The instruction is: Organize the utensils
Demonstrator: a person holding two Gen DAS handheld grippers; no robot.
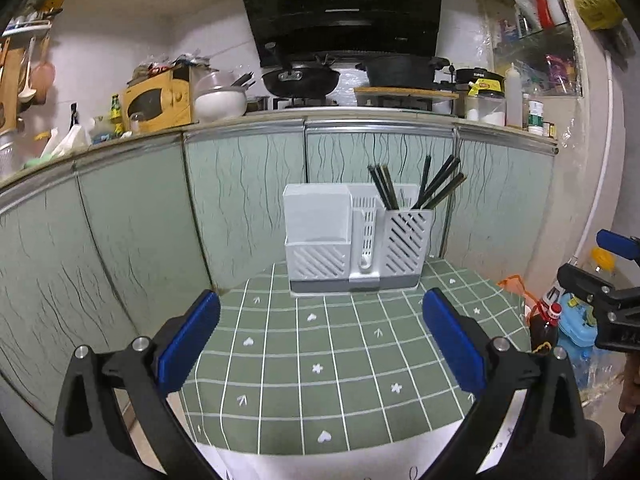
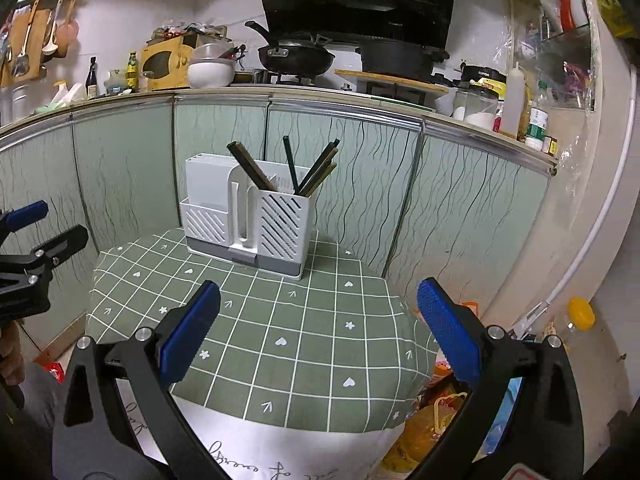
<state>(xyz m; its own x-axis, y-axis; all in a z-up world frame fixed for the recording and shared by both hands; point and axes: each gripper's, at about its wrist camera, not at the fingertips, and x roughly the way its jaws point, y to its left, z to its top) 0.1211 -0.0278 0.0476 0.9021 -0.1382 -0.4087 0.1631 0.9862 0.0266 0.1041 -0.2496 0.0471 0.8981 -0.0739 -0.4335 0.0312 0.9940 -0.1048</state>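
Observation:
A white slotted utensil holder (image 1: 354,240) (image 2: 248,220) stands at the far edge of a small table under a green checked cloth (image 1: 340,360) (image 2: 280,332). Several dark chopsticks (image 1: 416,188) (image 2: 304,168) lean upright in its right compartment. My left gripper (image 1: 320,336) hovers open over the cloth, well short of the holder, with nothing between its blue pads. My right gripper (image 2: 318,328) is likewise open and empty, nearer the table's right side. Each gripper shows at the edge of the other's view: the right gripper's fingers (image 1: 608,292) and the left gripper's fingers (image 2: 32,256).
Green cabinet doors (image 1: 240,200) stand right behind the table, under a counter with a wok (image 1: 300,78), a pot (image 1: 400,70) and jars. Bottles and bags (image 1: 560,320) (image 2: 440,412) crowd the floor to the table's right. A white cloth hangs over the table's near edge.

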